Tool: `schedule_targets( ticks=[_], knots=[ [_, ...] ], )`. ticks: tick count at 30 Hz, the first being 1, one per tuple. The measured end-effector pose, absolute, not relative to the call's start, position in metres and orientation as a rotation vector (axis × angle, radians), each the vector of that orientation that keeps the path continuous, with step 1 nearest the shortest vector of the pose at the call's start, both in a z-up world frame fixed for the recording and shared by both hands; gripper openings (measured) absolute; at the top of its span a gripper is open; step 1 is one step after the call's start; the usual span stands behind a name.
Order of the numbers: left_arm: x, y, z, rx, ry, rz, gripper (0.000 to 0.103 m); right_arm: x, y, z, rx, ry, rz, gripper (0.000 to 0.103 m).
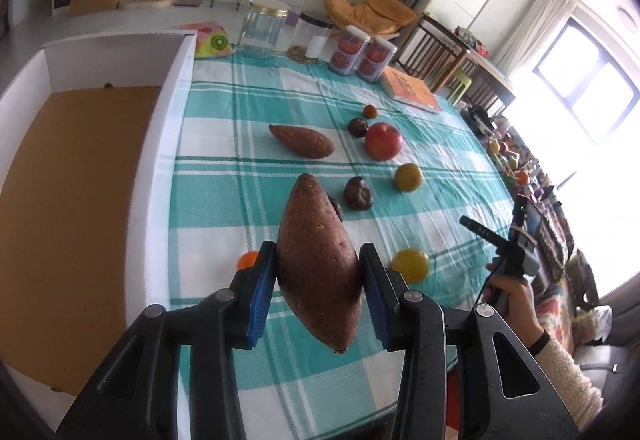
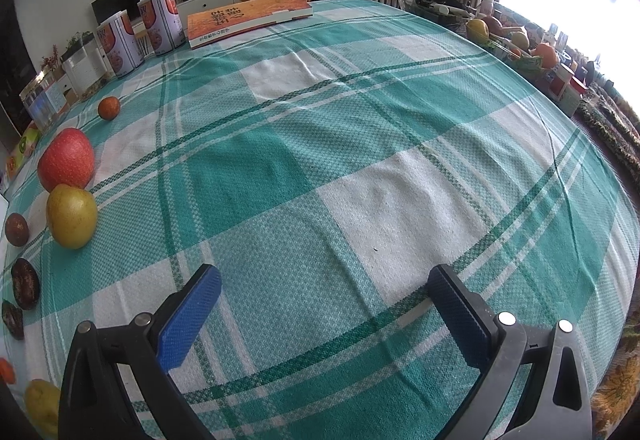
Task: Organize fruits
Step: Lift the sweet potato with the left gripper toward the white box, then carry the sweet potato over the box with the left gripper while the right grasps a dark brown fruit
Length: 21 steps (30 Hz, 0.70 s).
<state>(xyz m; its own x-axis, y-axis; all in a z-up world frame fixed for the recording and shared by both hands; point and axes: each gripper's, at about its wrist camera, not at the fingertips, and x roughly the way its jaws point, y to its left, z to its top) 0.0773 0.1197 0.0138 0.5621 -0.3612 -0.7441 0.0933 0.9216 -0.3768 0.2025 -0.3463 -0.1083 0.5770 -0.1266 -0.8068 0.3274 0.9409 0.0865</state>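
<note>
My left gripper (image 1: 318, 260) is shut on a large brown sweet potato (image 1: 318, 272) and holds it above the checked tablecloth, just right of the white cardboard box (image 1: 160, 144). A second sweet potato (image 1: 302, 141), a red apple (image 1: 383, 141), two yellow fruits (image 1: 409, 177) (image 1: 410, 265), dark round fruits (image 1: 358, 193) and a small orange fruit (image 1: 247, 260) lie on the cloth. My right gripper (image 2: 324, 280) is open and empty over bare cloth; the apple (image 2: 66, 159) and a yellow fruit (image 2: 72, 215) lie to its left.
Two glass jars (image 1: 262, 28), two cans (image 1: 347, 50) and an orange book (image 1: 410, 88) stand along the table's far edge. The box has a brown floor (image 1: 68, 208) and tall white walls. Cluttered items line the table's right side (image 2: 520, 44).
</note>
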Motion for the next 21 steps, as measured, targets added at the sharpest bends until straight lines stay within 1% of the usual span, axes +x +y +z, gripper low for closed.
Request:
schedule_targets(
  ticks=[3, 6, 10, 13, 15, 17, 18, 21],
  knots=[
    [0.067, 0.134, 0.018, -0.315, 0.917, -0.242, 0.043, 0.178, -0.319, -0.081, 0.309, 0.877, -0.020, 0.092],
    [0.065, 0.144, 0.022, -0.327, 0.897, -0.228, 0.043, 0.165, -0.252, -0.050, 0.285, 0.873, 0.279, 0.092],
    [0.058, 0.157, 0.027, -0.353, 0.862, -0.226, 0.043, 0.166, -0.142, -0.038, 0.150, 0.974, 0.542, 0.092],
    [0.048, 0.171, 0.032, -0.353, 0.837, -0.203, 0.043, 0.176, -0.087, -0.053, 0.129, 1.067, 0.622, 0.084],
    [0.040, 0.183, 0.033, -0.347, 0.825, -0.174, 0.043, 0.180, -0.061, -0.064, 0.072, 1.109, 0.627, 0.074],
    [0.034, 0.195, 0.033, -0.351, 0.818, -0.142, 0.043, 0.188, -0.052, -0.075, 0.091, 1.124, 0.598, 0.072],
    [0.031, 0.201, 0.032, -0.359, 0.817, -0.130, 0.043, 0.194, -0.057, -0.081, 0.124, 1.138, 0.559, 0.068],
    [0.026, 0.212, 0.029, -0.374, 0.816, -0.104, 0.043, 0.209, -0.074, -0.093, 0.225, 1.142, 0.475, 0.065]
  ],
)
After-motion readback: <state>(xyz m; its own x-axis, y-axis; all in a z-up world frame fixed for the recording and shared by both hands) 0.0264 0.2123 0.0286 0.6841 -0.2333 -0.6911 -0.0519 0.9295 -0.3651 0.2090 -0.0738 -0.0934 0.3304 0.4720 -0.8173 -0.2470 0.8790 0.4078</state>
